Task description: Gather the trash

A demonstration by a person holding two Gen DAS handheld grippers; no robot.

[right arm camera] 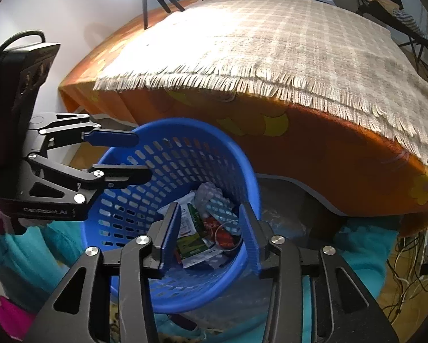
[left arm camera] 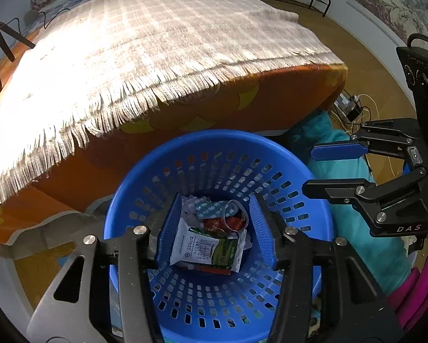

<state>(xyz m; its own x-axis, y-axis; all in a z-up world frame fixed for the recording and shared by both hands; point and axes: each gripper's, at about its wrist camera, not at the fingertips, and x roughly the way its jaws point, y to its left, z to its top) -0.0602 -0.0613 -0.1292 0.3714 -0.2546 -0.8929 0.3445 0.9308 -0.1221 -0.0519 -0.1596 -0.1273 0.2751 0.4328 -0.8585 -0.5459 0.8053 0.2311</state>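
Trash (left arm camera: 206, 243) down at the bottom of the blue basket (left arm camera: 305, 211): a white and green packet (left arm camera: 205, 250) on top, a pill sheet (left arm camera: 211, 208) behind it, a red wrapper (left arm camera: 233, 223) and a thin ring just beside. Same pile in the right view, the pill sheet (right arm camera: 222, 214) lying over the red wrapper (right arm camera: 224, 235).

Left gripper (left arm camera: 214, 234) right above the basket mouth, jaws wide apart, nothing between them. Right gripper (right arm camera: 211, 237) over the basket too, from the other side, jaws also spread wide and holding nothing. Each gripper seen in the other's view, out to the side near the rim.

Basket on the floor close against the bed (left arm camera: 285, 105). Orange sheet with yellow flowers on the bed side, a checked blanket (left arm camera: 156, 43) with a fringe on top. Nothing like trash seen on the blanket. Teal cloth (right arm camera: 365, 245) bunched around the basket, pink cloth (left arm camera: 425, 280) at the edge, cables (right arm camera: 414, 260) on the wood floor.

Probably the drop step, just done: trash in, both sets of jaws free. Next, likely a lift up and away from the basket, then a look around the bed and floor for more bits. Care needed not to bump the rim or catch the fringe.
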